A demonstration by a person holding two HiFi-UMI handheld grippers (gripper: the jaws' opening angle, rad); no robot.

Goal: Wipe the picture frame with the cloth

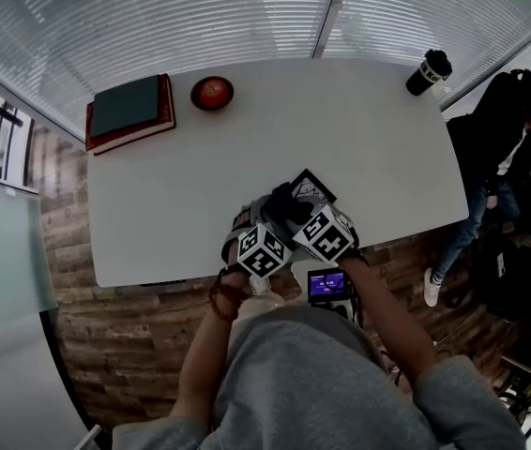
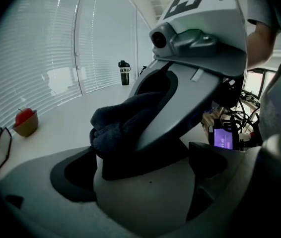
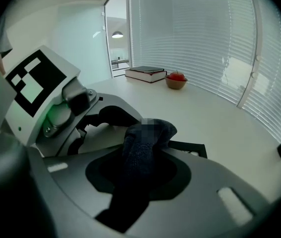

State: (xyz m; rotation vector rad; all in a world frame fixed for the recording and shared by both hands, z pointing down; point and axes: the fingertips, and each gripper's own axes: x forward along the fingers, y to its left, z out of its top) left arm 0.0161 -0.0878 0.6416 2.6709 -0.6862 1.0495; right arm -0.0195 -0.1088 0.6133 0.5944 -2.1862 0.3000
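Two hand-held grippers are bunched together at the near edge of the white table (image 1: pixel 359 129), close in front of the person holding them, marker cubes uppermost. From the table's near side, the left gripper (image 2: pixel 145 182) sits just left of the right gripper (image 3: pixel 138 177), the two almost touching. The right gripper has its jaws clamped on the dark cloth (image 3: pixel 143 152), which runs up between them and bunches into a soft wad past their tips. That wad lies over the picture frame (image 1: pixel 323 181), a black-bordered frame that rests on the table just inside the near edge; one corner of it pokes out beyond the cloth. The left gripper's dark pads stand apart, with the pale nose of the right gripper and the cloth crowded in front of them; whether they press on anything I cannot tell. Over at the table's far left corner lies a stack of books (image 1: pixel 129 111), and just beside them a red apple in a bowl (image 1: pixel 212 92). At the table's far right corner stands a black bottle (image 1: pixel 428 71). Off the table's right end stands another person (image 1: pixel 500 157) in dark clothes. A small lit screen (image 1: pixel 326 284) hangs just below the table's near edge
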